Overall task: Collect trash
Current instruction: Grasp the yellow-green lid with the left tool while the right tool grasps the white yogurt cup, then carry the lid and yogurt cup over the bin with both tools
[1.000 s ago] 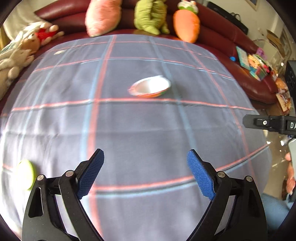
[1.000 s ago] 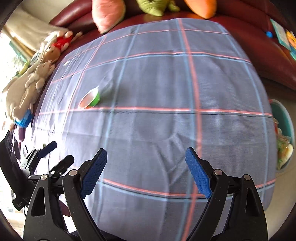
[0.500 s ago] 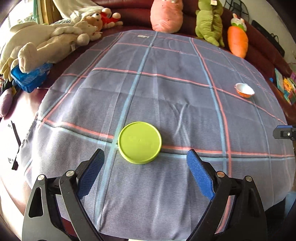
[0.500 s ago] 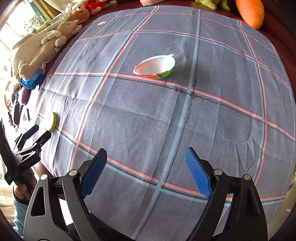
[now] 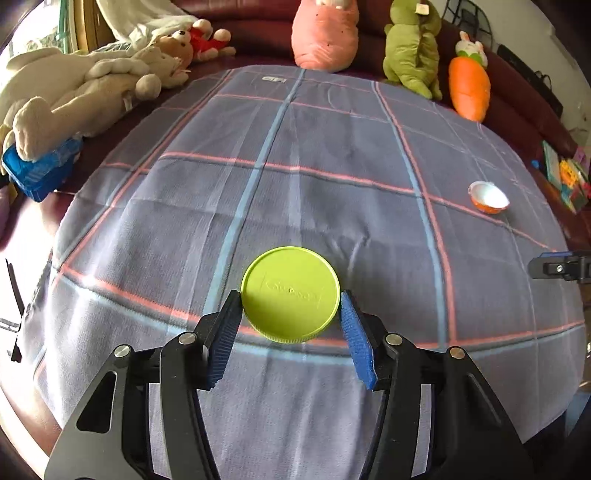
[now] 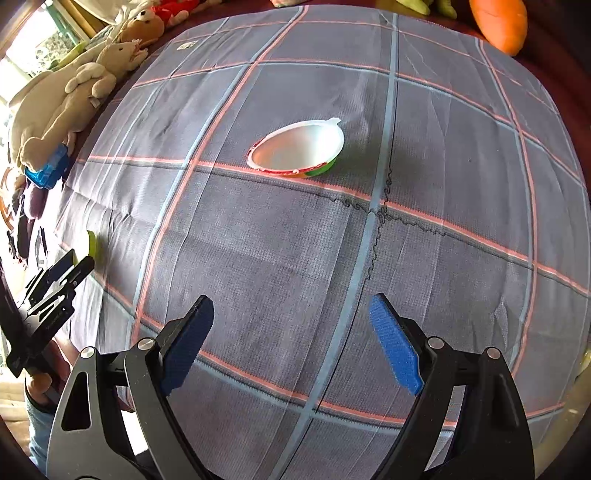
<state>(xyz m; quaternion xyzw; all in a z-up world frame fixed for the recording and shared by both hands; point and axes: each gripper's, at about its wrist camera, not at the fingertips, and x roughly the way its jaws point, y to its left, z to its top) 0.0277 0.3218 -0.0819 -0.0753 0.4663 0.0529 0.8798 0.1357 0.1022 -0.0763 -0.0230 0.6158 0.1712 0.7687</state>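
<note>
A: What's on the table?

B: A grey woven cloth [image 5: 332, 206] with thin pink and blue stripes crossing in a grid, creased in places. On it lies a flat round lime-green lid [image 5: 290, 294], smooth plastic with a ribbed edge and faint raised lettering on top.

A: And the left gripper [image 5: 290, 308]?

B: Black frame, blue ribbed pads [image 5: 356, 339]. Its jaws have just been closing and now stand narrow, one pad at each side of the lid. The left pad sits at the lid's rim; the right one looks to be at it or a hair off. I can't tell if they press yet.

A: The other piece of trash?

B: A shallow cup [image 6: 297, 149], white and glossy inside, orange and green outside, with a thin rim and a small tab. It leans on its side on a pink stripe.

A: Where is the right gripper [image 6: 291, 332]?

B: Above the cloth, jaws wide apart, nothing between them. The cup lies well beyond its tips, slightly left of centre.

A: Round the edge?

B: Plush toys: a cream rabbit [image 5: 74, 99], a pink one [image 5: 325, 33], a green one [image 5: 410, 48], and an orange carrot [image 5: 470, 88], on a dark red couch [image 5: 258, 33].
</note>
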